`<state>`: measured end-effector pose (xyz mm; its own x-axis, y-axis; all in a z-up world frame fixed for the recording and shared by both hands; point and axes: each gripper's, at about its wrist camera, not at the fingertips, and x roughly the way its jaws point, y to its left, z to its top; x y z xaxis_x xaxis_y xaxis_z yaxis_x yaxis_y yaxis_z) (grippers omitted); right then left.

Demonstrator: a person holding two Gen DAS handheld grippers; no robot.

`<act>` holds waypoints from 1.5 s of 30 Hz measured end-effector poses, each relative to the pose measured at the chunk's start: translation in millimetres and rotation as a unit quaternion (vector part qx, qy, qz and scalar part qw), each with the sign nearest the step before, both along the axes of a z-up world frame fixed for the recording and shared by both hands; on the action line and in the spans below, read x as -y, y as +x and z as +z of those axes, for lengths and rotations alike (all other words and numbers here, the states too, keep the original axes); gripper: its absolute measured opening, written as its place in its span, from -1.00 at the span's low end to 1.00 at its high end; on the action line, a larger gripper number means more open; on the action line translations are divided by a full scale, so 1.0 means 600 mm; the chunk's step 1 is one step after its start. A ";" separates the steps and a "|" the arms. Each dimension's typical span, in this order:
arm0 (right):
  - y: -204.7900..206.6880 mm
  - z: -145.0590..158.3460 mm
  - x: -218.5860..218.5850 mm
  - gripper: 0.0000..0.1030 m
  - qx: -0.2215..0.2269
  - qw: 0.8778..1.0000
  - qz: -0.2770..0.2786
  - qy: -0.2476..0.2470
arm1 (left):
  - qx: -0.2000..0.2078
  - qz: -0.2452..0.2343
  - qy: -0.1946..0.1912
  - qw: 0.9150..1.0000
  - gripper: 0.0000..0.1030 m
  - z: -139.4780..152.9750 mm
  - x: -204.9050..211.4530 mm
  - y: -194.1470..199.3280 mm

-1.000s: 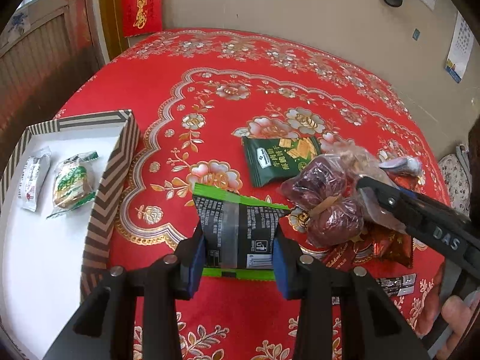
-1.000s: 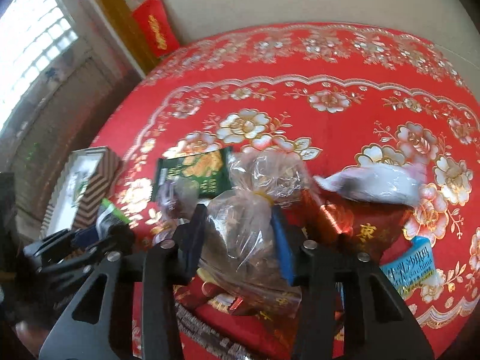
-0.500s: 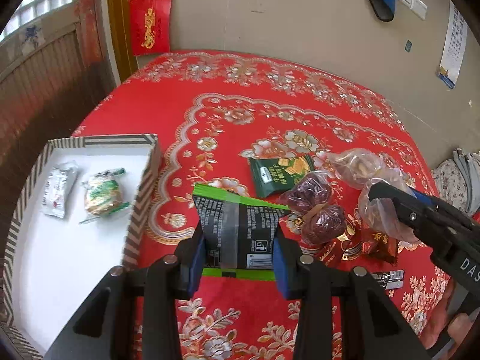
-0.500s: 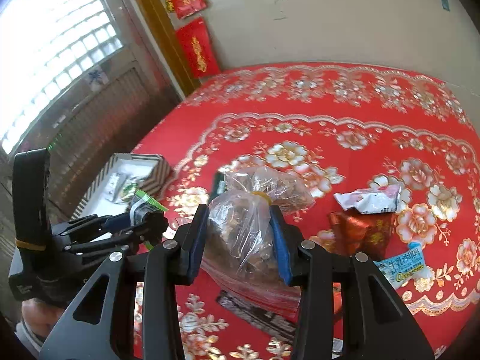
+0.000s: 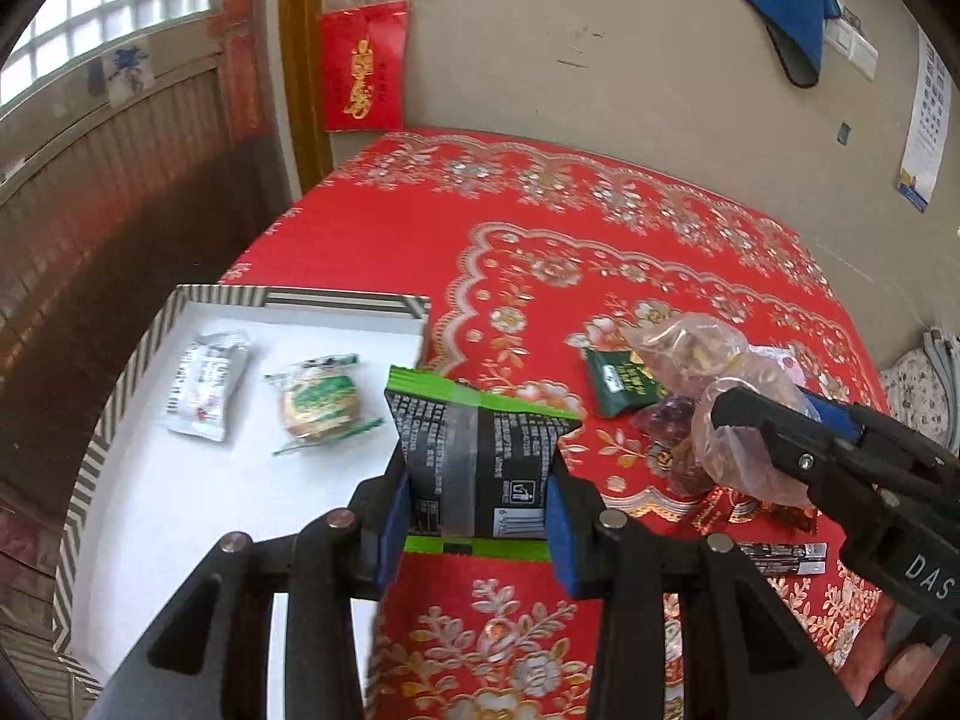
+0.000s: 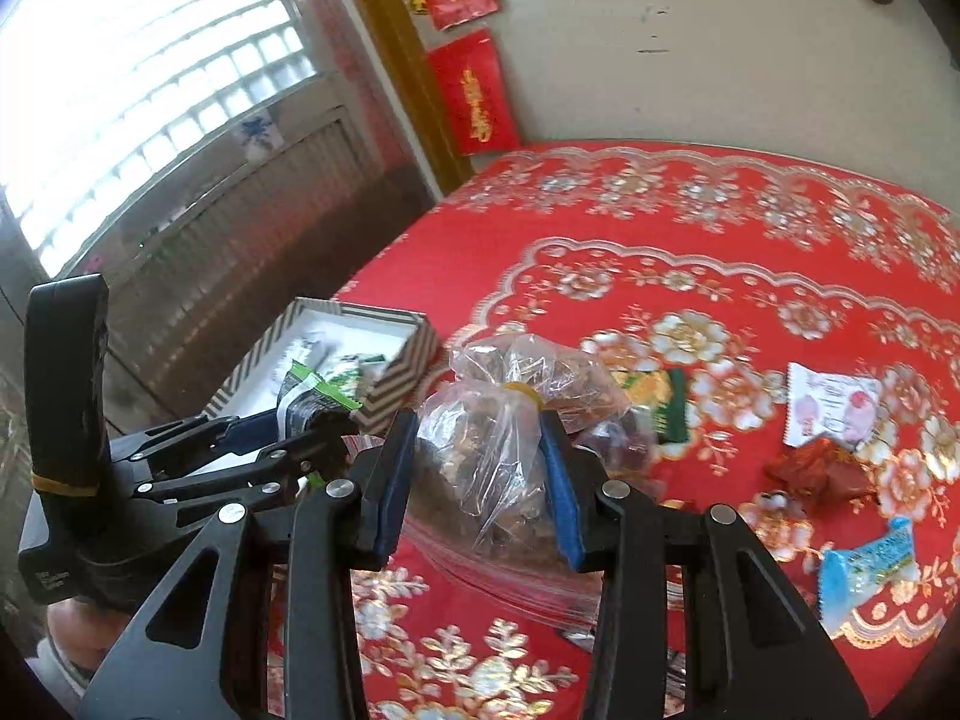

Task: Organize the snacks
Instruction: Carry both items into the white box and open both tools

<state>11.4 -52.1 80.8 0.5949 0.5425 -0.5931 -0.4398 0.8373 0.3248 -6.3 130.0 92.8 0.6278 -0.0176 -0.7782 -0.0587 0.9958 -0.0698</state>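
Two tongs, both loaded.

Left wrist view: left tongs [image 5: 475, 495] clamped on a black snack pouch with green edges [image 5: 474, 456], blue pads pressing its two sides, pouch held clear of the bench [image 5: 384, 240] and over the near right corner of the striped box [image 5: 108, 432]. Box sits at the bench's left edge, white inside, holding a white sachet [image 5: 207, 384] and a green-and-white round wrapped snack [image 5: 321, 402], lying side by side, apart. Right tongs [image 5: 762, 438] enter from the right, gripping a clear plastic bag of brown snacks [image 5: 744, 414]. Behind it on the red floral cloth: dark green packet [image 5: 624, 384], touching the bag pile. Red wrapped candy [image 5: 792, 516] and a black bar wrapper [image 5: 780, 552] lie under the right tongs' arm.

Right wrist view: right tongs [image 6: 480, 480] closed on the clear bag [image 6: 492, 450], bag bulging between the pads, knotted top with a yellow band above them. Left tongs [image 6: 318, 420] visible at left with the pouch [image 6: 306, 390] just in front of the striped box [image 6: 396, 378]. Loose on the bench to the right, well apart from the box: white-pink sachet [image 6: 831, 402], crumpled red wrapper [image 6: 819, 474], light blue packet [image 6: 870, 564]. Green packet [image 6: 666, 402] partly hidden behind the bag.
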 end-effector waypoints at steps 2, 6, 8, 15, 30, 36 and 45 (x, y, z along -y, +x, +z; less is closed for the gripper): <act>-0.002 0.003 -0.012 -0.24 0.002 1.000 0.006 0.000 | 0.003 0.004 -0.001 1.000 -0.20 0.003 -0.011 -0.004; -0.005 0.008 -0.034 -0.24 0.004 1.000 0.018 0.000 | 0.006 0.014 -0.004 1.000 -0.20 0.007 -0.035 -0.012; -0.006 0.011 -0.045 -0.24 0.006 1.000 0.023 0.002 | 0.008 0.020 -0.003 1.000 -0.20 0.009 -0.047 -0.016; -0.008 0.020 -0.094 -0.24 0.010 0.999 0.046 0.003 | 0.012 0.047 0.002 0.999 -0.20 0.013 -0.095 -0.025; 0.006 0.016 -0.196 -0.24 0.006 0.996 0.088 -0.009 | 0.005 0.095 0.005 0.995 -0.20 -0.013 -0.197 -0.031; 0.014 0.010 -0.232 -0.24 0.001 0.995 0.099 -0.016 | 0.000 0.110 0.004 0.994 -0.20 -0.025 -0.226 -0.029; 0.020 -0.001 -0.278 -0.24 -0.006 0.993 0.118 -0.024 | -0.010 0.126 0.004 0.992 -0.20 -0.038 -0.256 -0.032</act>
<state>23.6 114.7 80.0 0.4475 0.6369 -0.6278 -0.6219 0.7260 0.2934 -25.3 283.8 70.0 0.5962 0.1445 -0.7897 -0.3067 0.9500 -0.0578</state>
